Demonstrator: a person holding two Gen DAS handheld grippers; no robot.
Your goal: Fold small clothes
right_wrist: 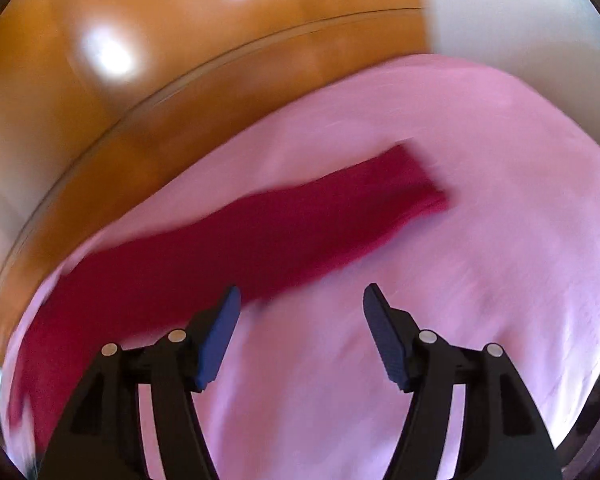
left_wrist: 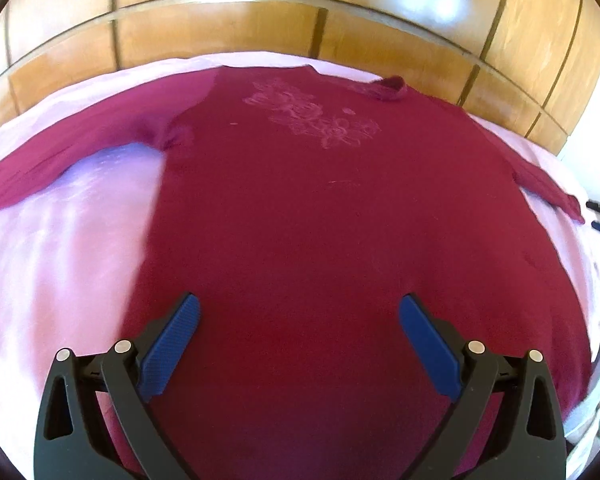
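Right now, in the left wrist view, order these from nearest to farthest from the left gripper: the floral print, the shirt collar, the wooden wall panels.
From the left gripper:
1. Floral print, shirt's chest, straight ahead.
2. Shirt collar, beyond, slightly right.
3. Wooden wall panels, behind the bed.

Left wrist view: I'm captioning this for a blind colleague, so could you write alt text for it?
A dark red long-sleeved shirt lies spread flat on a pink bedsheet, its sleeves stretched out to both sides and a pale flower print on its chest. The open left gripper hovers over its lower part, holding nothing. A wooden headboard stands behind.
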